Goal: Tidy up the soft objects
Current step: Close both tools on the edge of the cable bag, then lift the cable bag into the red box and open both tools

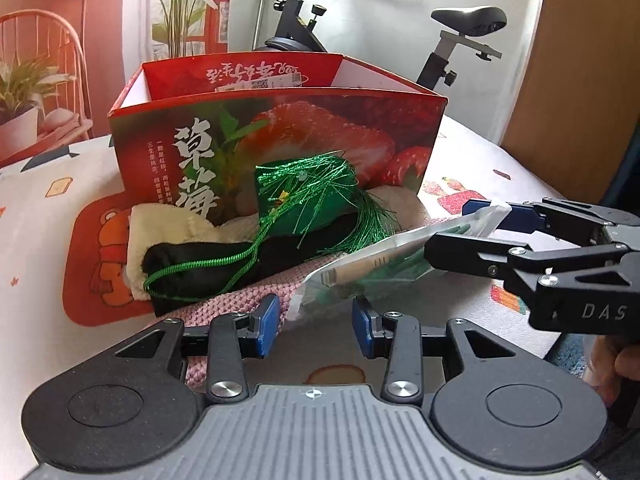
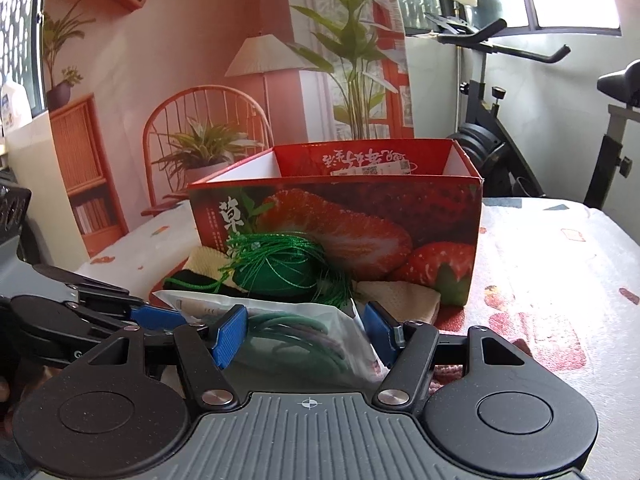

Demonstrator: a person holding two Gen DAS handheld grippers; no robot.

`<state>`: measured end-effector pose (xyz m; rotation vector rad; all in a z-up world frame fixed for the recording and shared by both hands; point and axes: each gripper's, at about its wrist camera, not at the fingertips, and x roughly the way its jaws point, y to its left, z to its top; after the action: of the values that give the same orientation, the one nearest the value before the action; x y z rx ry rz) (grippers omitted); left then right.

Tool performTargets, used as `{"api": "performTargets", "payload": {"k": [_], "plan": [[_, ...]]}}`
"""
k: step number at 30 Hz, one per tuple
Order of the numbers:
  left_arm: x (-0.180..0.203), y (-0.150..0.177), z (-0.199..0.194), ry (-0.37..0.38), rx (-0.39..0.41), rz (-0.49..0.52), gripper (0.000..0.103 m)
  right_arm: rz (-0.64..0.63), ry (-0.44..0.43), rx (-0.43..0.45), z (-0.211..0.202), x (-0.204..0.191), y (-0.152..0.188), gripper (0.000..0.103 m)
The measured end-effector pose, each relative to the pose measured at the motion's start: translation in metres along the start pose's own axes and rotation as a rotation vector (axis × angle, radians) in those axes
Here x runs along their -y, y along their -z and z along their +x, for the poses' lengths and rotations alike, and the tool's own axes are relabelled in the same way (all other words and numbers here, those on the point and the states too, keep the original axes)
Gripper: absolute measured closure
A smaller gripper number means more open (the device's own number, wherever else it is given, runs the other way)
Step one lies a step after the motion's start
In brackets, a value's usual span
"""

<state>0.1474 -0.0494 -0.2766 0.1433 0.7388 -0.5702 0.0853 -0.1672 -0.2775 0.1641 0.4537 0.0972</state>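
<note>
Plastic packet [image 2: 296,332] between spread fingers of right gripper [image 2: 306,334], beside pile

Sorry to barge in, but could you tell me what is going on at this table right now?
A person is sorting soft items with two handheld tongs beside an open strawberry box. The right tongs straddle a clear plastic packet of green bands; whether they grip it is unclear. The left tongs are open, low by the packet's near end. A pile remains in front of the box: a green tasselled pouch, black cloth, cream fabric and a pink knitted piece.
</note>
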Motion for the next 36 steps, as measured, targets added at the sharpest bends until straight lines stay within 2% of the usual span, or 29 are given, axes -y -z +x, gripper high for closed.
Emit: {"api": "performTargets", "payload": {"k": [13,15,19,23,31,36], "plan": [[-0.004,-0.002,0.012,-0.004,-0.026,-0.038,0.063,0.084,-0.055,-0.031,0.018,0.019,0.008,0.04],[-0.005,-0.003,0.014,-0.01,-0.026,-0.046,0.064,0.066,-0.055,-0.043,0.021,0.016,0.01,0.042],[-0.004,-0.003,0.017,-0.022,-0.03,-0.048,0.066,0.042,-0.037,-0.061,0.026,0.014,0.014,0.059],[-0.002,-0.004,0.017,-0.019,-0.032,-0.051,0.066,0.054,-0.02,-0.064,0.027,0.018,0.014,0.069],[-0.007,-0.009,0.02,0.002,-0.024,-0.068,0.066,0.055,0.056,-0.085,0.03,0.021,0.016,0.072],[-0.009,-0.011,0.024,0.017,-0.034,-0.088,0.066,0.049,0.065,-0.093,0.032,0.022,0.017,0.073]]}}
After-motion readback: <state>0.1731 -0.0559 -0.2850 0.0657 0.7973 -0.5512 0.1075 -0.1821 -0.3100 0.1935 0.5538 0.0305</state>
